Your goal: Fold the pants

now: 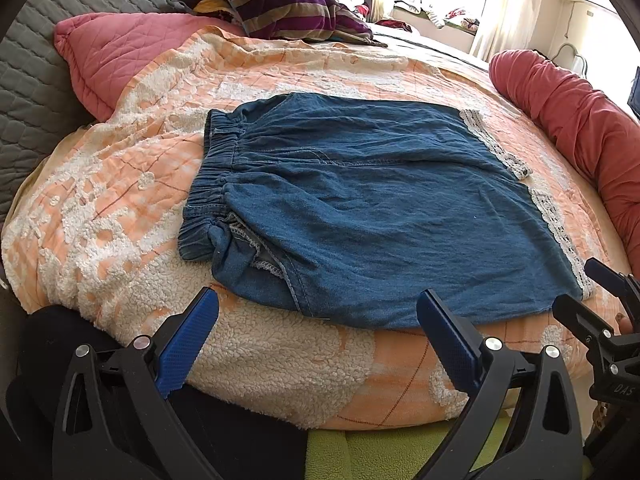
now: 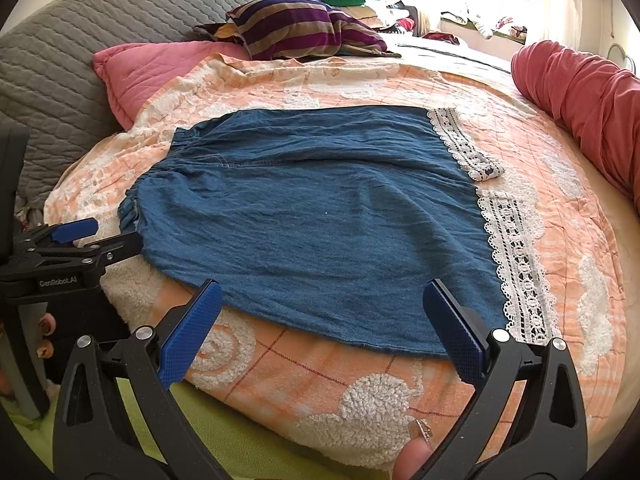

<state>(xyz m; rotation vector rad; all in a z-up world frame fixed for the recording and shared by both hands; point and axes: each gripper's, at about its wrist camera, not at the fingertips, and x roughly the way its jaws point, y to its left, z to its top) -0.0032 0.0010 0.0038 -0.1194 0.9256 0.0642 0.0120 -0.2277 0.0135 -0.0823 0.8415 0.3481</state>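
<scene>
Denim pants (image 1: 360, 208), one; two tongs (image 1: 316, 332)

Black plastic left gripper (image 1: 316, 330) and right gripper (image 2: 322, 320), each with textured blue pads (image 2: 190, 334), silver screw heads, triangular cut-outs. White "GenRobot.AI" lettering on one body, "DAS" on the other.

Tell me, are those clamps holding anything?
No. Both are open and empty: the left hand-held gripper and right hand-held gripper sit at the near edge of the shorts.

both wrist cams low at near bed edge, facing window, close, sharing denim pants (image 1: 360, 208) mid-frame
</scene>
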